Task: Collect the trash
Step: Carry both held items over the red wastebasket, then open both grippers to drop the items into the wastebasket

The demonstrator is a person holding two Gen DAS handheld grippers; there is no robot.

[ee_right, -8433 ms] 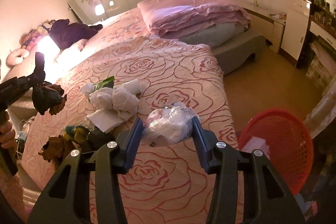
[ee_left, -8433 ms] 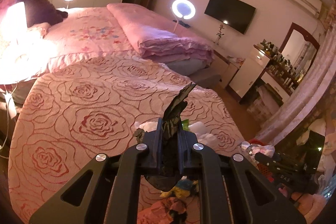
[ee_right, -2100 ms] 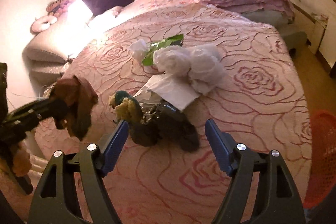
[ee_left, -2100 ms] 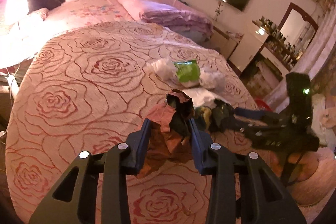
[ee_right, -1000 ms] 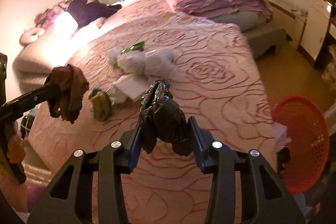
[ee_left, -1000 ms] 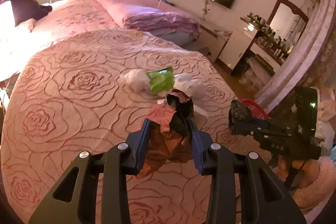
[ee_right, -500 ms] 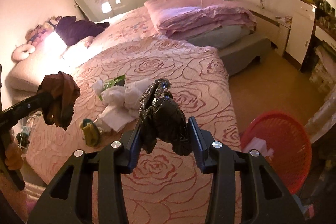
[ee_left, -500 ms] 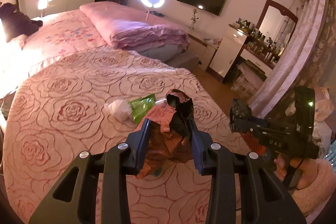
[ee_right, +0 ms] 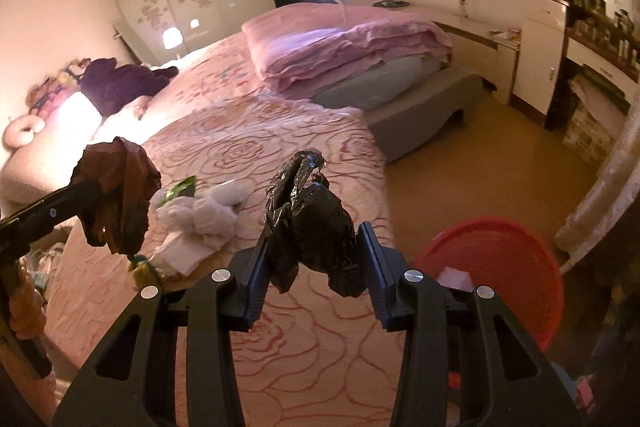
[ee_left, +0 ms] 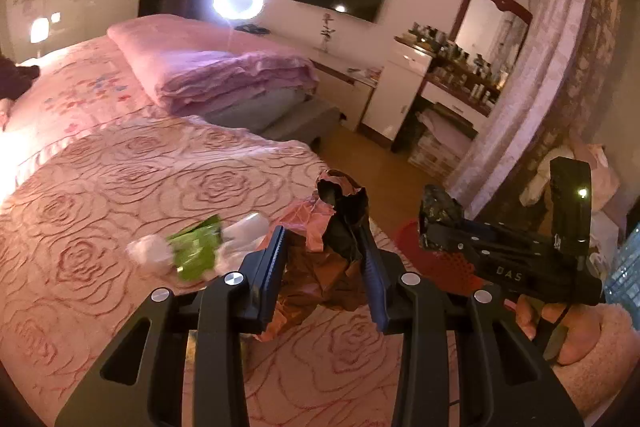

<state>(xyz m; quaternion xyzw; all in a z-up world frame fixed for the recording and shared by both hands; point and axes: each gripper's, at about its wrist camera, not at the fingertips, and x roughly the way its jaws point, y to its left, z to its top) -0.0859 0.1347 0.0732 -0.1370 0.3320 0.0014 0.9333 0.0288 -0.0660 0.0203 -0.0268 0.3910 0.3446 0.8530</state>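
My left gripper (ee_left: 325, 247) is shut on a crumpled brown paper wad (ee_left: 316, 267), held above the bed; it also shows in the right wrist view (ee_right: 116, 199). My right gripper (ee_right: 314, 247) is shut on a crumpled black plastic bag (ee_right: 308, 223), held over the bed's right edge; the bag also shows in the left wrist view (ee_left: 438, 209). A red mesh basket (ee_right: 516, 259) stands on the floor right of the bed, with white paper inside. White tissues (ee_right: 200, 215), a green wrapper (ee_left: 198, 249) and a yellow scrap (ee_right: 140, 267) lie on the bedspread.
The pink rose-patterned bedspread (ee_left: 100, 195) covers the bed. A folded pink quilt (ee_right: 352, 47) lies at the far end. A white dresser with bottles (ee_left: 452, 83) and a curtain (ee_left: 532, 99) stand to the right. Bare wooden floor (ee_right: 500, 163) lies beyond the basket.
Both grippers have swung to the right with their loads. The basket has come closer in the right wrist view. The trash pile has slid left in both views.
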